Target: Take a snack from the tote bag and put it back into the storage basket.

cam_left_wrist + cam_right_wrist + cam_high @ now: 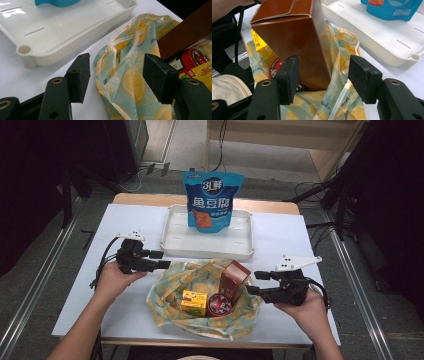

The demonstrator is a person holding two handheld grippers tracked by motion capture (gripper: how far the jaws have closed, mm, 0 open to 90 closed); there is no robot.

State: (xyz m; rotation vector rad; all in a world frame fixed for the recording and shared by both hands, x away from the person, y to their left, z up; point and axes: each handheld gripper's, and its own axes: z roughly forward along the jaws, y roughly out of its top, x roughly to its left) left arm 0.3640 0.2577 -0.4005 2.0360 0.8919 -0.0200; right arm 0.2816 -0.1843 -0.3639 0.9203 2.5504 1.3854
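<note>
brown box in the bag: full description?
The brown box is a tall glossy carton, cardboard by its look, with a closed flap top. It leans in the open lemon-print bag, its base among the folds beside a yellow box and red round tin. The right gripper is open just beside it, fingers not pressing it.

floor (45,270): grey, metal rails | table (125,220): white top | surroundings: dark
</note>
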